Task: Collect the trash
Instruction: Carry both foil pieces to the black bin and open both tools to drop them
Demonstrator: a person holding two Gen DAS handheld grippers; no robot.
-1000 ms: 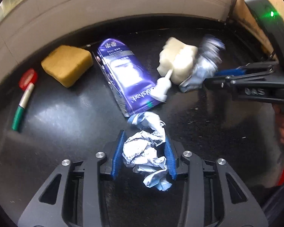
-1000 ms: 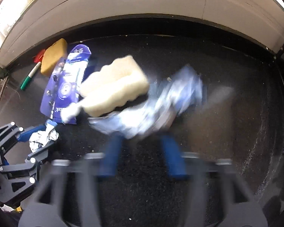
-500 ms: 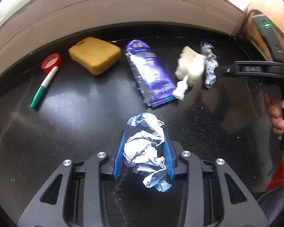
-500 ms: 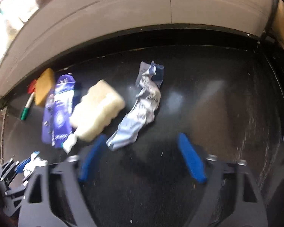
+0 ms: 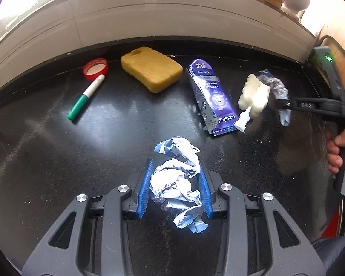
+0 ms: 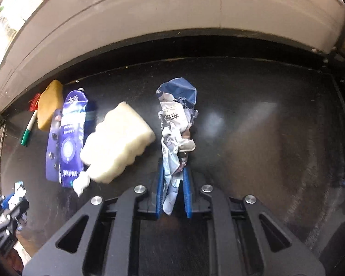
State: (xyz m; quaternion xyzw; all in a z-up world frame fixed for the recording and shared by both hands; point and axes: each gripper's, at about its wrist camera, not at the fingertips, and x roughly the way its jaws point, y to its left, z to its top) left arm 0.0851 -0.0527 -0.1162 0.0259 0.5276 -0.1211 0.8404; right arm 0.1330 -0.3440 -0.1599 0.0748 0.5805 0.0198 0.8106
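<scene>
I have a piece of trash in each claw. My left gripper (image 5: pixel 174 188) is clamped around a crumpled wad (image 5: pixel 176 184) of white-and-blue paper, which bulges out past the blue pads. My right gripper (image 6: pixel 173 184) has just been closing, and its jaws now stand narrow, pinching the lower end of a long twisted wrapper (image 6: pixel 176 133) whose dark blue top points away from me. I judge both pickups done; no bin shows in either view, so the drop-off is still ahead.

Taking the yellow sponge (image 5: pixel 151 67) as my landmark: the red cap (image 5: pixel 95 69) lies to its left, with the green-and-white marker (image 5: pixel 86 97) just below the cap. To the sponge's right is a flattened purple glossy pack (image 5: pixel 212 99), possibly trash too, and farther right a ribbed white foam brush (image 5: pixel 253 99) whose stub rests on the pack. The wad hangs below the sponge, the wrapper far right of it. The counter (image 5: pixel 57 161) is black, shiny and speckled.
</scene>
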